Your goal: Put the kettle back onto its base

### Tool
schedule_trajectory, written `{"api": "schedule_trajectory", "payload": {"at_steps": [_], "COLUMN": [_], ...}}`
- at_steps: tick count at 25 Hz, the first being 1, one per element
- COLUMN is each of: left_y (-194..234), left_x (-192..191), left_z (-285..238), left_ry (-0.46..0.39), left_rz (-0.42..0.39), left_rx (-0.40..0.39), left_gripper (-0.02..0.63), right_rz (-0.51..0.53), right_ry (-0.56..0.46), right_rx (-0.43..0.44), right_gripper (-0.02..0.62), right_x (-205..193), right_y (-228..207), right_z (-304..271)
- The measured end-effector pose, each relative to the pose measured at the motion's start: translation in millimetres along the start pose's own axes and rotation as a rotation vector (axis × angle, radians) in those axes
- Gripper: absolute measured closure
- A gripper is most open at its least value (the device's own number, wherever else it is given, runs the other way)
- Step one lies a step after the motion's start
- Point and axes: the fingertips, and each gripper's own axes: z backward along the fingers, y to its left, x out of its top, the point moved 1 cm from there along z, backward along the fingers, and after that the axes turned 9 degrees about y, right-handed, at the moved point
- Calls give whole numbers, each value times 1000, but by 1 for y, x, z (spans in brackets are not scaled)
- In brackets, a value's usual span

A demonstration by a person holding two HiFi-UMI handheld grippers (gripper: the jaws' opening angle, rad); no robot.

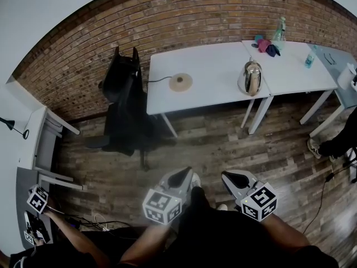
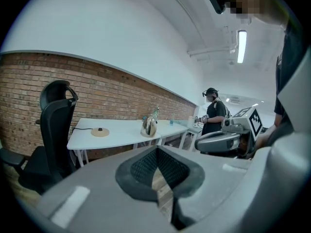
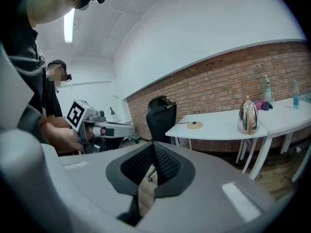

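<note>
A steel kettle (image 1: pixel 252 77) stands near the right edge of a white table (image 1: pixel 212 60). Its round tan base (image 1: pixel 181 82) lies to its left, a good way off, with a black cord leading away. The kettle (image 2: pixel 148 126) and base (image 2: pixel 100 131) look small in the left gripper view. The right gripper view also shows the kettle (image 3: pixel 248 116) and base (image 3: pixel 195 125). My left gripper (image 1: pixel 179 177) and right gripper (image 1: pixel 234 178) are held close to my body over the wooden floor, far from the table. Both are shut and hold nothing.
A black office chair (image 1: pixel 125 94) stands at the table's left end. A second white table (image 1: pixel 295 60) adjoins on the right, bearing bottles (image 1: pixel 279 33) and a pink cloth (image 1: pixel 264 43). Another person (image 2: pixel 214 115) stands at the right. A grey desk (image 1: pixel 39 144) is at left.
</note>
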Motion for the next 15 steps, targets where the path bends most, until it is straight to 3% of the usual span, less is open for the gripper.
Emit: {"api": "schedule_trajectory", "payload": {"at_steps": [15], "left_y": [20], "left_x": [-9], "left_z": [-25], "left_ry": [31], "left_rz": [46], "left_rx": [-11], "left_gripper": [606], "right_rz": [-50], "right_ry": [41], "right_rx": [4], "right_gripper": [569], "right_x": [-10], "right_y": [-21], "right_z": [-23]}}
